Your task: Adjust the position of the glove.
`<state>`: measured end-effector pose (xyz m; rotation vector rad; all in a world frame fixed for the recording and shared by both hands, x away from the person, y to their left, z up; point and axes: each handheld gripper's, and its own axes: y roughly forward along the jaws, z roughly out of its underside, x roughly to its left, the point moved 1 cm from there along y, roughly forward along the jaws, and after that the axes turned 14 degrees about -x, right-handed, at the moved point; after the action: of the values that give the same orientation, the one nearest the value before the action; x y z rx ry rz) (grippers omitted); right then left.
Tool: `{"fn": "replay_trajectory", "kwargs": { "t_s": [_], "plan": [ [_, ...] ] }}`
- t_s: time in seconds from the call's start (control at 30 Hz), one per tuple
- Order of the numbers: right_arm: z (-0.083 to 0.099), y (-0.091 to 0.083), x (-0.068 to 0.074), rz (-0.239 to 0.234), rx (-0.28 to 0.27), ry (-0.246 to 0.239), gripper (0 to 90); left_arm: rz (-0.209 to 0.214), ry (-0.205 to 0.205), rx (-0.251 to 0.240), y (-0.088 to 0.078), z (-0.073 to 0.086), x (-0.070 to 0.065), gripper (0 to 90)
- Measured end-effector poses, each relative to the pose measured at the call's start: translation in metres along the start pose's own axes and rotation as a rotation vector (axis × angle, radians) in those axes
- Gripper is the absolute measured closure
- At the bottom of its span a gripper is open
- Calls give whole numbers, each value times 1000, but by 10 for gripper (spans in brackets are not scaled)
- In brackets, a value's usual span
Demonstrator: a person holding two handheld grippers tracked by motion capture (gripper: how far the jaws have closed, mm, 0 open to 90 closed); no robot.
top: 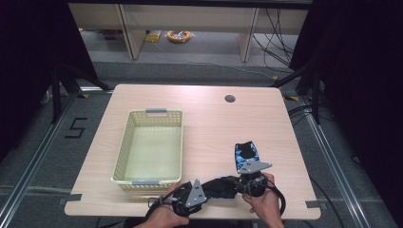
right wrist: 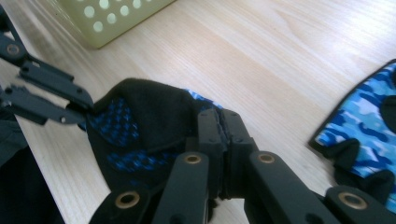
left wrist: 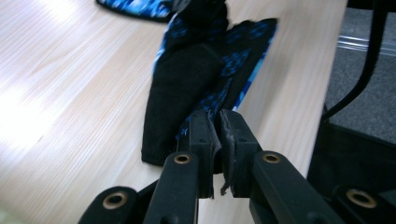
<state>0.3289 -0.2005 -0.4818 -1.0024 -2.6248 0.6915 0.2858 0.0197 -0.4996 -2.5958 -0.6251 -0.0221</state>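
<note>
I have the left tool (left wrist: 215,122) and right tool (right wrist: 220,123) clamped on opposite ends of the dark glove (top: 219,187), its long axis stretched along the worktop's (top: 209,118) near edge.

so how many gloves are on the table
2. One glove hangs near the table's front edge, pinched between the left tongs and the right tongs. The other glove lies flat just behind, right of the basket. None seems hidden.

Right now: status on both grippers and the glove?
Left gripper and right gripper both shut on black-and-blue glove, stretched between them. Second glove lies beside. Basket apart, path unobstructed.
</note>
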Motion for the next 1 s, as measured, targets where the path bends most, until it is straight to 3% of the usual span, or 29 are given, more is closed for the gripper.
{"fn": "replay_trajectory", "kwargs": {
  "t_s": [0.03,0.17,0.4,0.47,0.5,0.53,0.57,0.8,0.93,0.97,1.0],
  "plan": [
    [0,-3,0,4,6,13,889,11,-11,-13,4,-2,-3,829],
    [10,-8,-5,20,16,14,889,31,2,12,16,3,-9,826],
    [25,-7,-11,39,75,46,889,29,-10,14,19,7,-9,813],
    [29,-4,-11,50,65,60,888,30,-19,11,19,7,-8,799],
    [30,-4,-14,51,98,48,886,32,-21,6,19,7,-8,793],
    [31,-4,-15,53,93,49,886,31,-7,20,18,7,-7,783],
    [31,-4,-15,53,95,56,884,35,-27,16,19,8,-7,770],
    [31,1,-17,66,81,52,866,49,-31,21,19,8,-7,692],
    [30,1,-18,61,96,53,788,67,-57,31,20,9,-9,590],
    [28,0,-17,53,93,66,696,56,-43,41,18,8,-9,529],
    [28,-1,-17,67,81,60,643,54,-37,20,15,7,-12,498]
  ]
}}
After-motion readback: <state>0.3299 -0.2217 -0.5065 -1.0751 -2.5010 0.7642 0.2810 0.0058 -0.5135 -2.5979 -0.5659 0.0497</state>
